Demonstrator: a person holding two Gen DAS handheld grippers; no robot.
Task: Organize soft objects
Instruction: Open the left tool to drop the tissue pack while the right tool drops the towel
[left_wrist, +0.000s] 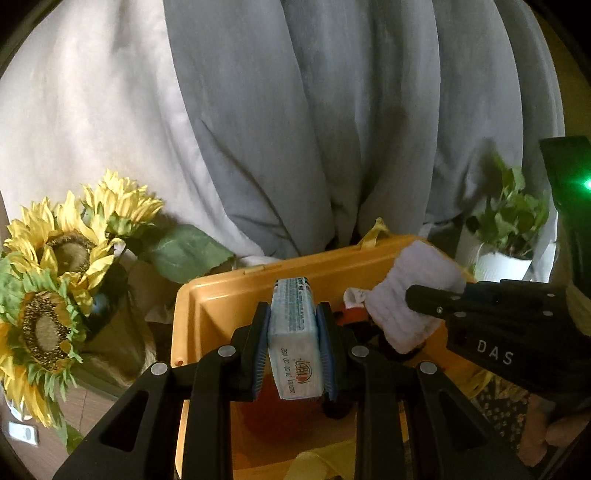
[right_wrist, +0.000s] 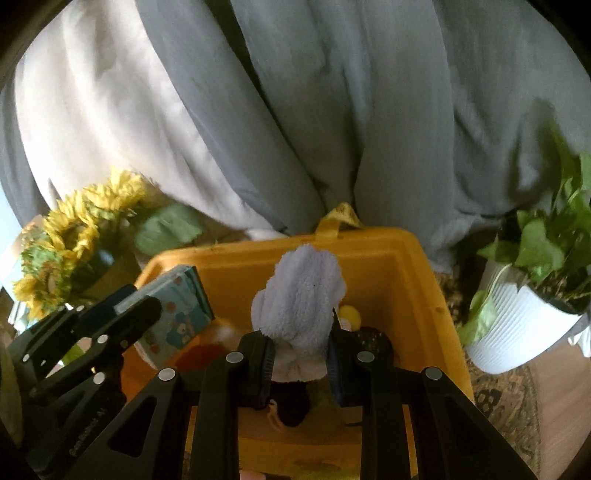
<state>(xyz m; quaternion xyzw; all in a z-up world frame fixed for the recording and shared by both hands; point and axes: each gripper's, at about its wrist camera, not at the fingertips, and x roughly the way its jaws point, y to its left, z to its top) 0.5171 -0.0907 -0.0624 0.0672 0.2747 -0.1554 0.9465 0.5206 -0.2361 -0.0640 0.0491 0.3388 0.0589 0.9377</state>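
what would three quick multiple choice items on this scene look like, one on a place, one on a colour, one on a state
1. Where do the sunflowers stand relative to the bin in the left wrist view?
A. to its left
B. inside it
C. to its right

2. What colour is the bin?
A. blue
B. orange-yellow
C. white

3. What is the state of the right gripper?
A. open and empty
B. shut on the pale fluffy cloth
C. shut on the tissue pack

Answers:
1. A, the blooms fill the left edge, beside the bin's left wall.
2. B, its walls and rim are orange-yellow in both views.
3. B, its pads press the cloth from both sides; the left gripper holds the tissue pack.
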